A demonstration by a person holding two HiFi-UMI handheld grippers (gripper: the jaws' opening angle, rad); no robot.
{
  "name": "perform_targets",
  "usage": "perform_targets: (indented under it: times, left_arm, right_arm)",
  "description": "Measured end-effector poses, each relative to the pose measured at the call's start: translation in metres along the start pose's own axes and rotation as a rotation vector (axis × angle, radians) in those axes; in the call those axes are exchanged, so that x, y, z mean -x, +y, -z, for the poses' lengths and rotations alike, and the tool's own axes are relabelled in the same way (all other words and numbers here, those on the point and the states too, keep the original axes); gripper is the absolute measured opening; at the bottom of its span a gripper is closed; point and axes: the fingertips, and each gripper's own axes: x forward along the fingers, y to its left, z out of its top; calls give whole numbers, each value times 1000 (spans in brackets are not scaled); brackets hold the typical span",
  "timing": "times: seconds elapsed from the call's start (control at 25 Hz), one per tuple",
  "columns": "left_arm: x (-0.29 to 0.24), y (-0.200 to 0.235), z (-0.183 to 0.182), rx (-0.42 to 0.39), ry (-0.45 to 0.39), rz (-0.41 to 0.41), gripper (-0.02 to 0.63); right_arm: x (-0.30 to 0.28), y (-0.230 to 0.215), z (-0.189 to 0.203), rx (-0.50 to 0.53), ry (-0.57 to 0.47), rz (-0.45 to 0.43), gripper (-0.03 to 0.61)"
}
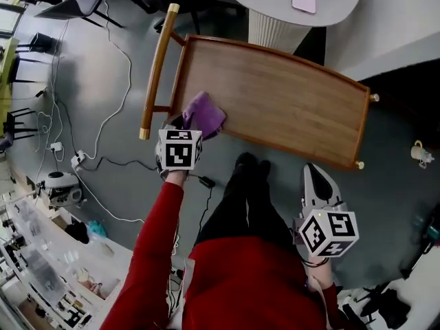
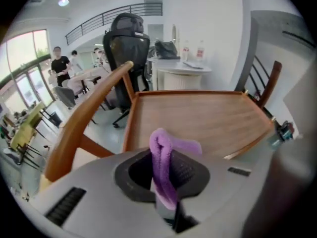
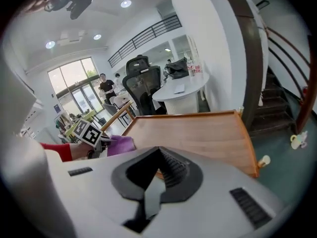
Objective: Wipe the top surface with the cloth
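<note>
The wooden top point(image 1: 275, 105) is the landmark here: a long board with a raised rim all round and a curved handle point(image 1: 157, 71) along its left end.

Just inside that end, at the top's near-left corner, the left gripper point(image 1: 185, 125) pinches a purple cloth point(image 1: 203, 113). The left gripper view shows a fold of it clamped upright between the jaws. The loose part spills forward onto the wood and partly over the near rim.

The wood looks equally dry and even everywhere, so I cannot tell how much of it has been wiped. The cloth in this corner fits either the opening of a pass or the close of one.

For any wiping from here, the cloth is bunched rather than spread. Tilting the gripper down so that more cloth lies flat on the board would probably cover more per stroke. Strokes running along the length of the top should overlap and run right into the corners, where the rim is likely to trap dust. The rim could also snag the cloth, so a firm pinch matters.

Off the top's near-right side, the right gripper point(image 1: 313, 177) hangs above the floor with its jaws pressed together on nothing.
</note>
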Motion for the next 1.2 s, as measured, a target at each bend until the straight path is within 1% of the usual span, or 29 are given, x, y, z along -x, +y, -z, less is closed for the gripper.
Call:
perform_targets:
  times: [0.12, 0.2, 0.48, 0.6, 0.68, 0.72, 0.76, 0.88, 0.96, 1.12, 1.2]
  left_arm:
    - [7, 28, 8, 1, -3, -105, 49]
    - [6, 37, 14, -2, -2, -144, 49]
    - [4, 41, 25, 43, -2, -168, 49]
    - [12, 41, 24, 56, -42, -148, 49]
    - [32, 32, 9, 62, -108, -105, 49]
    - [43, 20, -4, 54, -149, -69, 49]
    - [52, 4, -23, 35, -196, -18, 49]
    - [63, -59, -86, -54, -324, 173, 49]
    - [72, -97, -113, -90, -383, 267, 49]
    - [100, -159, -142, -154, -522, 420, 49]
    - [116, -178, -146, -179, -579, 469, 49]
  right_arm:
    - [-15, 3, -1, 29, 37, -29, 3]
    - [-24, 6, 1, 39, 48, -36, 3]
    - [-28, 12, 8, 36, 52, -30, 3]
    - [-28, 12, 17, 19, 30, -16, 3]
    - [-23, 14, 20, 5, 9, -1, 3]
    - [-19, 13, 19, -5, -7, 14, 3]
    - [-13, 9, 17, -19, -31, 37, 3]
    - [5, -5, 4, -69, -122, 134, 3]
    - [16, -11, -3, -84, -163, 167, 3]
    - [35, -16, -21, -89, -256, 187, 3]
    - [44, -15, -33, -79, -312, 186, 3]
